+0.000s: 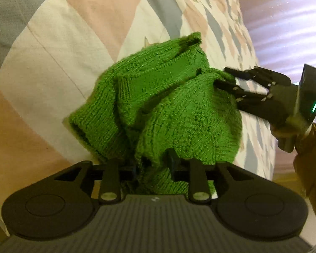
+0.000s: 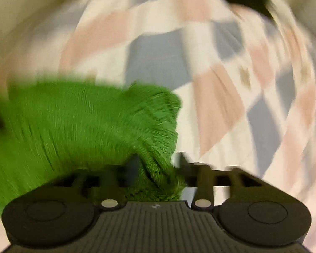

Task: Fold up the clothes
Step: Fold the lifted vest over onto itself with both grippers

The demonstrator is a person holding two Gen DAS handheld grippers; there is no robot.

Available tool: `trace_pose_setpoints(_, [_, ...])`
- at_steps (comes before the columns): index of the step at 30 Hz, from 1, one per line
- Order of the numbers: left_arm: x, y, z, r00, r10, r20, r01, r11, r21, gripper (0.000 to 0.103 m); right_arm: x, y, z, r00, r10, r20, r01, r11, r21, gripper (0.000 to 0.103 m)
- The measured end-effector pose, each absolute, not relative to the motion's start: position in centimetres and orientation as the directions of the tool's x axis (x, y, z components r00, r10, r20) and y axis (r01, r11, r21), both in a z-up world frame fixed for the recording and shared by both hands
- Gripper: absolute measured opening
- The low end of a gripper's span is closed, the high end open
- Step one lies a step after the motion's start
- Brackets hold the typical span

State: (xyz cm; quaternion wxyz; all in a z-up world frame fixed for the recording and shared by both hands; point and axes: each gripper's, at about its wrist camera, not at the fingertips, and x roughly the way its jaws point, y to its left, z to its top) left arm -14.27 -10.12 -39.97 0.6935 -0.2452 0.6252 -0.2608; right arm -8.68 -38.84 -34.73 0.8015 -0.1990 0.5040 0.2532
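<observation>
- Sweater [image 1: 158,109], green knit, bunched over the patchwork quilt [image 1: 52,52], pinched by both claws.
- Left gripper [image 1: 151,168] clamped on a near fold.
- Right gripper [image 2: 158,168] bites an edge, seemingly thin; view blurred.
- Risk: loose knit stretching or slipping out, collapsing the fold.

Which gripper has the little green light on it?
The right gripper, seen in the left camera biting the green sweater. The left gripper shows no light.

Left gripper [image 1: 152,166] clamped on green knit sweater [image 1: 158,105]; right gripper [image 1: 225,78] at 3 o'clock, likewise clamped.
</observation>
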Motion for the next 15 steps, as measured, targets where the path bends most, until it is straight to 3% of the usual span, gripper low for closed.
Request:
trace_pose_setpoints(3, [-14.0, -9.3, -40.1, 0.060, -0.687, -0.724, 0.043, 0.727, -0.686, 0.030, -6.4, -43.9, -33.5, 0.307, 0.362, -0.880, -0.415, 0.883, 0.218, 0.080])
trace_pose_setpoints(6, [-13.5, -9.0, -40.2, 0.068, -0.692, -0.718, 0.046, 0.722, -0.691, 0.028, -4.4, -45.8, -34.9, 0.272, 0.372, -0.887, -0.303, 0.908, 0.288, 0.078])
trace_pose_setpoints(8, [-13.1, -9.2, -40.3, 0.066, -0.691, -0.720, 0.079, 0.723, -0.687, 0.018, -3.9, -45.7, -36.4, 0.219, 0.418, -0.882, -0.275, 0.894, 0.355, 0.043])
trace_pose_setpoints(9, [-13.0, -9.4, -40.0, 0.070, -0.686, -0.725, 0.103, 0.727, -0.678, 0.015, -3.8, -45.6, -36.8, 0.207, 0.444, -0.872, -0.272, 0.882, 0.385, 0.016])
trace_pose_setpoints(15, [-13.6, -9.3, -36.1, 0.199, -0.631, -0.749, 0.283, 0.769, -0.573, 0.006, -2.9, -45.4, -33.5, 0.325, 0.532, -0.782, -0.296, 0.843, 0.450, 0.013])
